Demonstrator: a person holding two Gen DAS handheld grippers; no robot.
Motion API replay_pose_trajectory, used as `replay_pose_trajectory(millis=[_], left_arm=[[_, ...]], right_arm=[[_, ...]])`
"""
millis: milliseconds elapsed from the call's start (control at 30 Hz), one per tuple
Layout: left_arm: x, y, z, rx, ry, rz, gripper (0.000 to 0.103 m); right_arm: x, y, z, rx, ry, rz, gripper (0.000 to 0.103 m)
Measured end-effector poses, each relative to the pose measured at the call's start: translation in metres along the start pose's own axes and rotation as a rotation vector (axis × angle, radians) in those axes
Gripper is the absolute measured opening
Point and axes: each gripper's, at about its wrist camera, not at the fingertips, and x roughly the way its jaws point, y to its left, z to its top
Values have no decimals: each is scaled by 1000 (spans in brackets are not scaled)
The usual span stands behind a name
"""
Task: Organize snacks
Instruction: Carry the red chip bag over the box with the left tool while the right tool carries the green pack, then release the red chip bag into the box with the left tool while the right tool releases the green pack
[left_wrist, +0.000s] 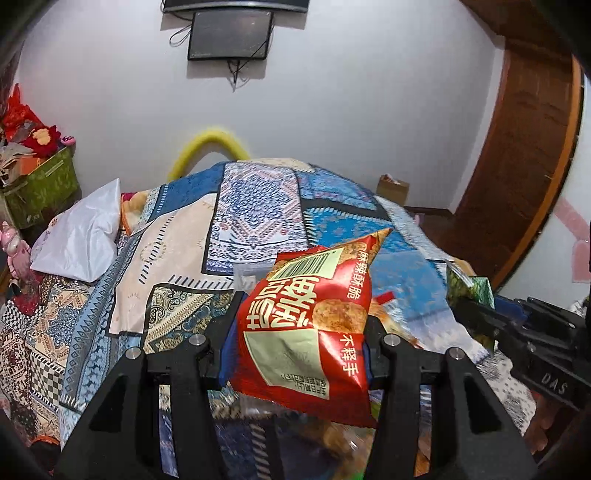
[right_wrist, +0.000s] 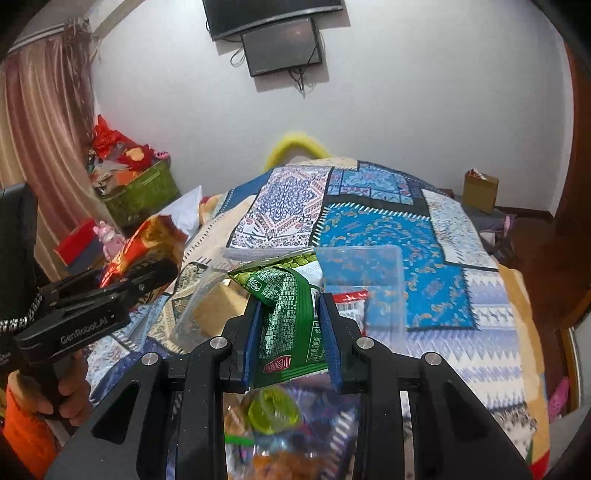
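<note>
My left gripper is shut on a red snack bag and holds it above the bed; the bag also shows in the right wrist view. My right gripper is shut on a green snack bag, held just in front of a clear plastic box that lies on the patterned bedspread. A red-and-white packet lies inside the box. More snack packets lie blurred below my right gripper. The right gripper with its green bag shows at the right of the left wrist view.
A white pillow lies at the bed's left. A green storage box full of items stands by the curtain. A small cardboard box sits on the floor at right. A wall screen hangs above.
</note>
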Motion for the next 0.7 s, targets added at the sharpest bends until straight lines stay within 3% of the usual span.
replay_pose_trajectory(millis=[400, 700], left_arm=[[71, 11, -1, -5, 91, 14, 50], [80, 15, -2, -51, 111, -9, 57]], right_arm=[[70, -2, 11, 18, 102, 39, 28], [98, 0, 9, 24, 177, 53, 29]])
